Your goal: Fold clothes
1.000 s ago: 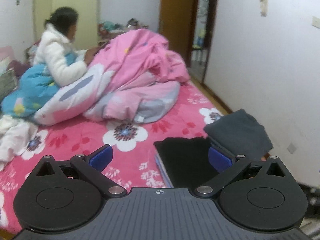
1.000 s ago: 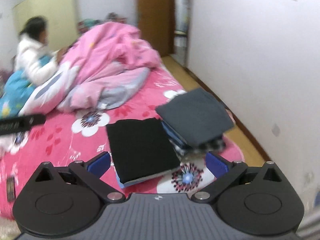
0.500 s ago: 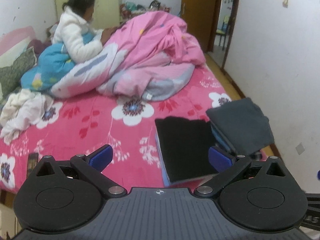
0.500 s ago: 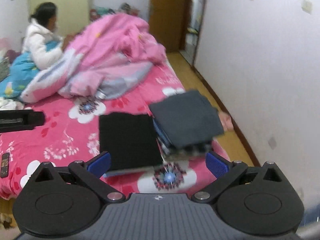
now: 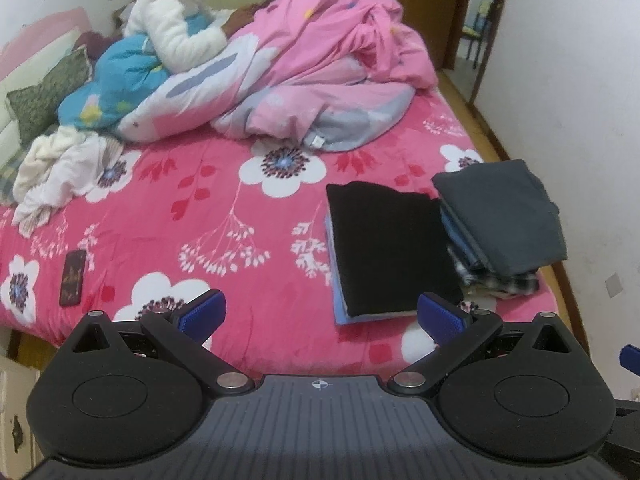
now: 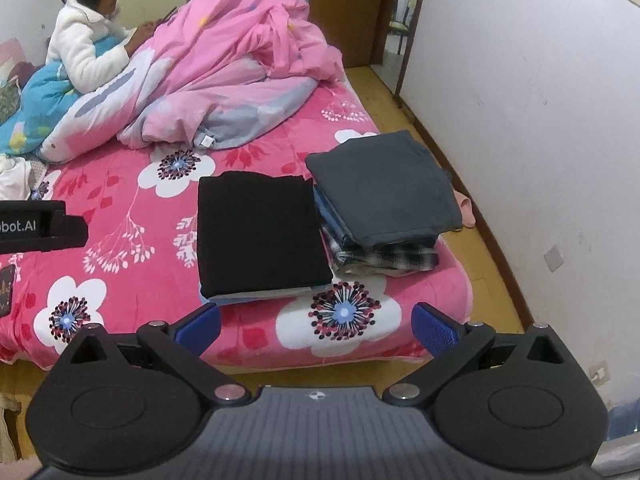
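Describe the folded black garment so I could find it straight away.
Start at the pink floral bed and go to its near corner by the white wall. Two piles of folded clothes sit there; the black garment tops the flat pile away from the wall, beside the taller pile topped by a dark grey garment.

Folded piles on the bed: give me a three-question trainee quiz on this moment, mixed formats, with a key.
1. True or false: the black folded garment lies on top of a light blue item.
2. Multiple choice: what tops the pile nearest the wall? A) a white towel B) a dark grey folded garment C) a red sweater
3. Fill in: both the left gripper and the right gripper are ____ and hold nothing.

Key: 1 true; 2 B; 3 open. Unfolded pale clothes lie heaped at the far left of the pink floral bedspread.
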`<state>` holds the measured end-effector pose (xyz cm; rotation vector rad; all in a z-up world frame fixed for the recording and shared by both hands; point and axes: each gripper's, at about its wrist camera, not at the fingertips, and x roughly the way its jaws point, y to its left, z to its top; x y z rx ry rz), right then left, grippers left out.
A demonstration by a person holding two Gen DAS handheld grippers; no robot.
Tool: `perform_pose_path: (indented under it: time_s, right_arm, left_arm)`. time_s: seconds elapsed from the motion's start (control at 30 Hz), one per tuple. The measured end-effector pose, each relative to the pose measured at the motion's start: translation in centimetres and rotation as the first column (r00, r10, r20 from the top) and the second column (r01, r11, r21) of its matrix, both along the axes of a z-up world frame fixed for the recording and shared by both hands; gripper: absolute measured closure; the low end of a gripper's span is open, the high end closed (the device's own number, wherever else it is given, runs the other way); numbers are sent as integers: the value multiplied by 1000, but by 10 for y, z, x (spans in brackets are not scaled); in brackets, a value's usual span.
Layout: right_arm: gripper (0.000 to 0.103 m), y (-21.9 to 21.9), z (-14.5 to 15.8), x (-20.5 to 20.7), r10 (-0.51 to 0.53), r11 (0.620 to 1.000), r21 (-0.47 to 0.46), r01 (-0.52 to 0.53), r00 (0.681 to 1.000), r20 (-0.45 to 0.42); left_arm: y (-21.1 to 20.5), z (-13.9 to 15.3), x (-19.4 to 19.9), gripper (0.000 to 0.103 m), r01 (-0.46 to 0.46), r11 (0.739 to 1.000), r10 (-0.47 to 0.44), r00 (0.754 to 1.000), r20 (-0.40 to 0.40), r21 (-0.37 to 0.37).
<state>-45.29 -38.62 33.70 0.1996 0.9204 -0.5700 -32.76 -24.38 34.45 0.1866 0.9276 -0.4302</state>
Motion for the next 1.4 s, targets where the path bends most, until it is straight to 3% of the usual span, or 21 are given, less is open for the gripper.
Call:
perform_pose_path:
  time_s: [1.4]
  right_arm:
    - [0, 0, -10, 14, 9, 999, 38, -7, 999, -38]
  left_arm:
    - [-13, -8, 2, 1, 50, 996, -51, 999, 8, 76]
